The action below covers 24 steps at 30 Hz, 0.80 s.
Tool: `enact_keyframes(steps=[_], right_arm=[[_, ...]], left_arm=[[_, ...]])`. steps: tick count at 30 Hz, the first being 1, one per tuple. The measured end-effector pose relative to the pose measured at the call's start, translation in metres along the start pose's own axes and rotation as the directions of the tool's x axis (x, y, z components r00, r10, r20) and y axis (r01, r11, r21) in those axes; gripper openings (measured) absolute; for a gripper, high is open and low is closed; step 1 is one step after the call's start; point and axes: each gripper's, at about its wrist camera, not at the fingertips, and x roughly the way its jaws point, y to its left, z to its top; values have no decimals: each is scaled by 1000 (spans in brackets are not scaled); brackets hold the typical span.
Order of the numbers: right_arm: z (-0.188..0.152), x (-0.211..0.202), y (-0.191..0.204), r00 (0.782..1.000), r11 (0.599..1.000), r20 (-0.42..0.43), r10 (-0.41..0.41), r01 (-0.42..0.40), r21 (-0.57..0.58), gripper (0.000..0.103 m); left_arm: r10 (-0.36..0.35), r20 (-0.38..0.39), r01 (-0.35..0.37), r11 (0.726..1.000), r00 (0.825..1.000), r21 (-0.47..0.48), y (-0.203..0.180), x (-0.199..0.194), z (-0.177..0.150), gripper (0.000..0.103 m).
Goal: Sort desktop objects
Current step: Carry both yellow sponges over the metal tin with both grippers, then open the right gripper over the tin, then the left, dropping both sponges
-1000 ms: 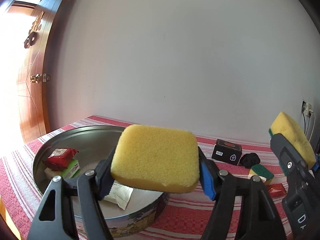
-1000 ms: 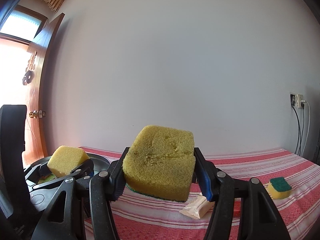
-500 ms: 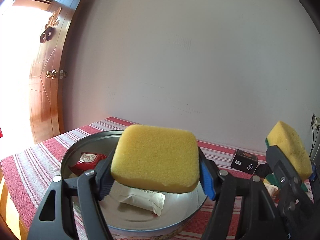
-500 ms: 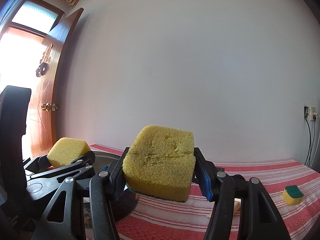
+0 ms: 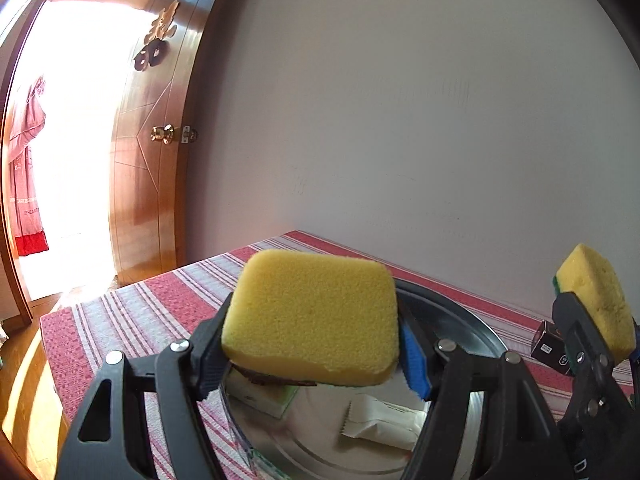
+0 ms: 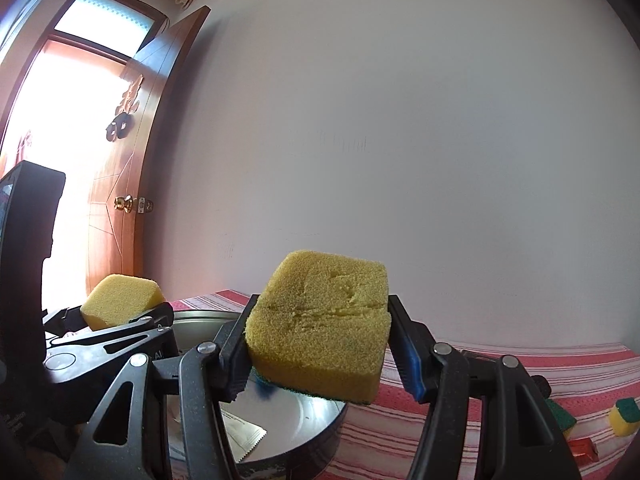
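My left gripper (image 5: 312, 356) is shut on a yellow sponge (image 5: 312, 316) and holds it above the near rim of a round metal tin (image 5: 472, 332). My right gripper (image 6: 324, 356) is shut on a second yellow sponge with a green scouring underside (image 6: 320, 332), also above the tin (image 6: 316, 412). Each gripper shows in the other's view: the right one with its sponge (image 5: 592, 296) at the far right, the left one with its sponge (image 6: 120, 300) at the left. Inside the tin lie a white sachet (image 5: 380, 424) and a pale packet (image 5: 260, 396).
The table has a red and white striped cloth (image 5: 132, 320). A small black box (image 5: 550, 346) stands behind the tin. More small sponges (image 6: 624, 414) and a red packet (image 6: 582, 450) lie at the right. A wooden door (image 5: 156, 160) stands open at the left.
Both grippers have swung left with their sponges, from beside the tin to above it. The door has come further into view. Both grips are unchanged.
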Motion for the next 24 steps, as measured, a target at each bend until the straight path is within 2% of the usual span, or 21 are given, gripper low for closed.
enact_keyframes(steps=[4,8,14,19,24], right_arm=[[-2,18,6,1000,1000,-27,16,-16,15,62],[-1,36,16,999,1000,-31,13,-13,-1,62],[-7,55,5,995,998,-96,33,-29,48,62],[-10,70,8,984,993,-146,107,-99,59,62],[-14,71,7,979,990,-156,131,-122,67,63]], left_arm=[[56,5,-56,998,998,14,6,7,2,71],[97,-23,-97,995,995,15,11,19,0,71],[111,-53,-110,994,992,25,10,31,0,71],[149,-78,-141,985,986,97,-3,40,1,71],[182,-78,-173,979,980,110,-2,43,4,73]])
